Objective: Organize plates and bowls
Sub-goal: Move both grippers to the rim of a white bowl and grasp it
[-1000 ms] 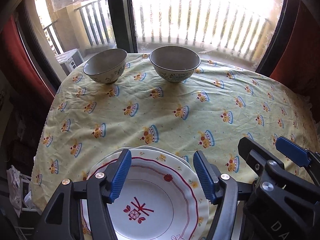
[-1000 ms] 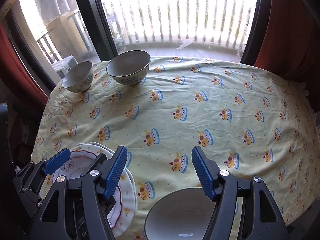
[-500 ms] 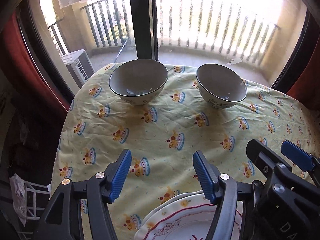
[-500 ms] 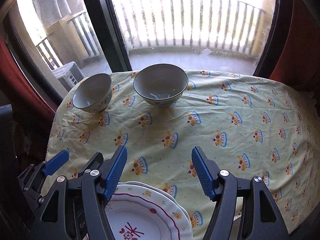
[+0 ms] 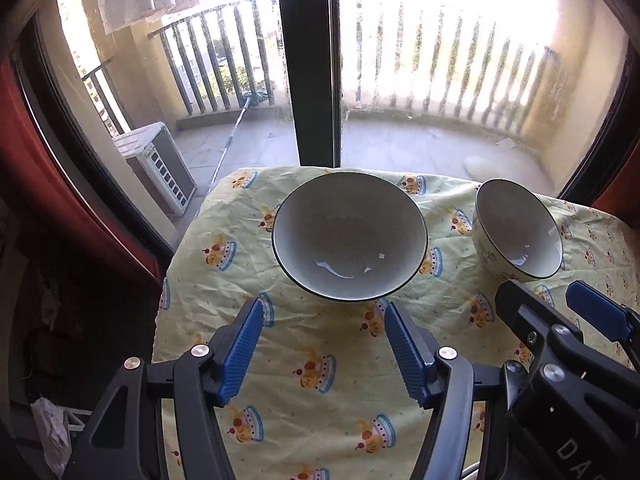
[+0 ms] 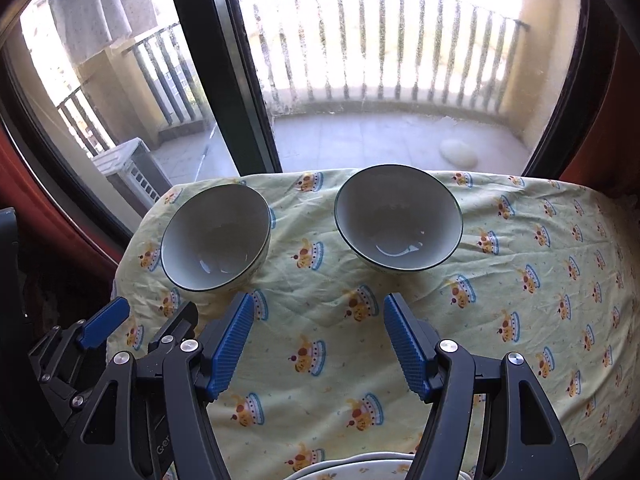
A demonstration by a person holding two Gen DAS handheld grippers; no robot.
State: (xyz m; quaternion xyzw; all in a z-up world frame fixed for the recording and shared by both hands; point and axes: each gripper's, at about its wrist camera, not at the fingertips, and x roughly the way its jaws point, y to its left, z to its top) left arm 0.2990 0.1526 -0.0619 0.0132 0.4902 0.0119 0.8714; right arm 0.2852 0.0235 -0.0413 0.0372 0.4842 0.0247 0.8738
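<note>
Two white bowls with dark rims stand side by side at the far edge of the table. In the left wrist view the left bowl (image 5: 349,236) sits just beyond my left gripper (image 5: 324,348), which is open and empty. The right bowl (image 5: 518,230) lies ahead of my right gripper (image 5: 548,304). The right wrist view shows the right bowl (image 6: 398,218) a little beyond my open, empty right gripper (image 6: 320,344). There the left bowl (image 6: 216,236) stands ahead of my left gripper (image 6: 142,320). The rim of the stacked plates (image 6: 360,466) peeks in at the bottom edge.
A yellow tablecloth (image 6: 520,280) with crown prints covers the table. Directly behind the bowls is a window with a dark frame post (image 5: 308,60) and a balcony beyond. Red curtains hang at both sides. The table's left edge drops off near the left bowl.
Both grippers have travelled forward over the table from the plates toward the two bowls. The plates have slipped out of the left wrist view. The bowls have grown large and close.
</note>
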